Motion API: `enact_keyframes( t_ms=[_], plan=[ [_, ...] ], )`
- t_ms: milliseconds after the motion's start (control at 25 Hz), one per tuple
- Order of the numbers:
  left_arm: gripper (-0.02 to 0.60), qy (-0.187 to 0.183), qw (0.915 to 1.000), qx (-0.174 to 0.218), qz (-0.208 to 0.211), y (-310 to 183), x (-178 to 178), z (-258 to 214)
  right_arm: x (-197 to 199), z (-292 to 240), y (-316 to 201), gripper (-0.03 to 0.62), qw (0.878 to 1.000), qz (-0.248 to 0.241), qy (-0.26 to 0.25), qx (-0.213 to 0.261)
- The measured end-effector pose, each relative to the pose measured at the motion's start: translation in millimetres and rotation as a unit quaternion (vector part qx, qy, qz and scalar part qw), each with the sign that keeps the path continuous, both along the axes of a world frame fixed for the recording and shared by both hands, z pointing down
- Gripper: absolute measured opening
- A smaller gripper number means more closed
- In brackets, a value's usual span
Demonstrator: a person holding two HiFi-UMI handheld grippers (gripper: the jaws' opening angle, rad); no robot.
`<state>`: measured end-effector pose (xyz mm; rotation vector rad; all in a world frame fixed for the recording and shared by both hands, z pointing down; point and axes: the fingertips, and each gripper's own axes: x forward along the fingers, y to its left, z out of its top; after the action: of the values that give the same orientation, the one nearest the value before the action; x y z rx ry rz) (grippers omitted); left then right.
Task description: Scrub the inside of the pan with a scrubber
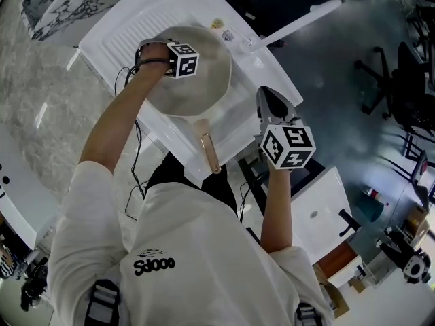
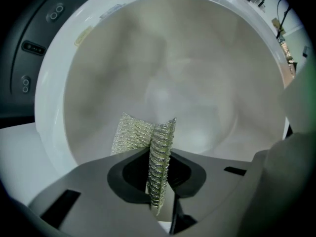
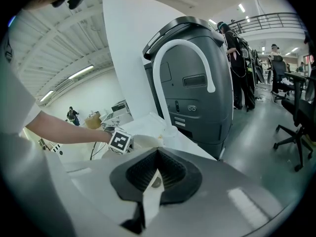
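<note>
Steel-mesh scrubber (image 2: 131,135): pinched upright between the left jaws, one silvery fold flaring out to the left of them; it sits low inside the pan, and contact with the pan's floor cannot be made out.
Left gripper (image 2: 159,158): jaws closed tight on the scrubber and pointing down into the pan's bowl. In the head view the left gripper (image 1: 178,61) sits over the pan's far-left part, marker cube uppermost.
Pan (image 1: 204,80): pale grey and round, sitting in the white sink (image 1: 129,26) beside the ribbed drainboard. Its tan handle (image 1: 209,151) points back toward the person. From the left gripper view the pan's inside (image 2: 197,73) fills most of the frame — smooth, dull, lightly mottled.
Right gripper (image 1: 266,97): held in the air over the sink's near-right edge, clear of the pan. Its jaws (image 3: 157,154) are together at the tips with nothing between them.
Faucet (image 1: 299,22): white, a long straight spout reaching away from the sink's far-right corner.
</note>
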<state>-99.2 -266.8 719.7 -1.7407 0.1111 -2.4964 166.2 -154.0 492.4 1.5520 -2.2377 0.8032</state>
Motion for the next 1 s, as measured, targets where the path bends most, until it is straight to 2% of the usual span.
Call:
enact_keyframes(
  t_ms=[320, 600, 840, 1000],
  plan=[
    [0.058, 0.051, 0.9975, 0.046, 0.014, -14, 37, 9, 2, 7, 1, 0.009, 1.000, 0.000, -0.003, -0.008],
    [0.058, 0.126, 0.9904, 0.053, 0.021, -6, 78, 18, -2, 11, 2, 0.009, 1.000, -0.005, -0.005, -0.012],
    [0.060, 0.188, 0.9805, 0.038, 0.043, 12, 110, 16, -12, 11, 3, 0.009, 1.000, -0.014, -0.006, -0.011],
    [0.061, 0.219, 0.9722, -0.003, 0.084, 41, 130, 14, -14, 10, 4, 0.009, 1.000, -0.015, -0.008, -0.010]
  ],
)
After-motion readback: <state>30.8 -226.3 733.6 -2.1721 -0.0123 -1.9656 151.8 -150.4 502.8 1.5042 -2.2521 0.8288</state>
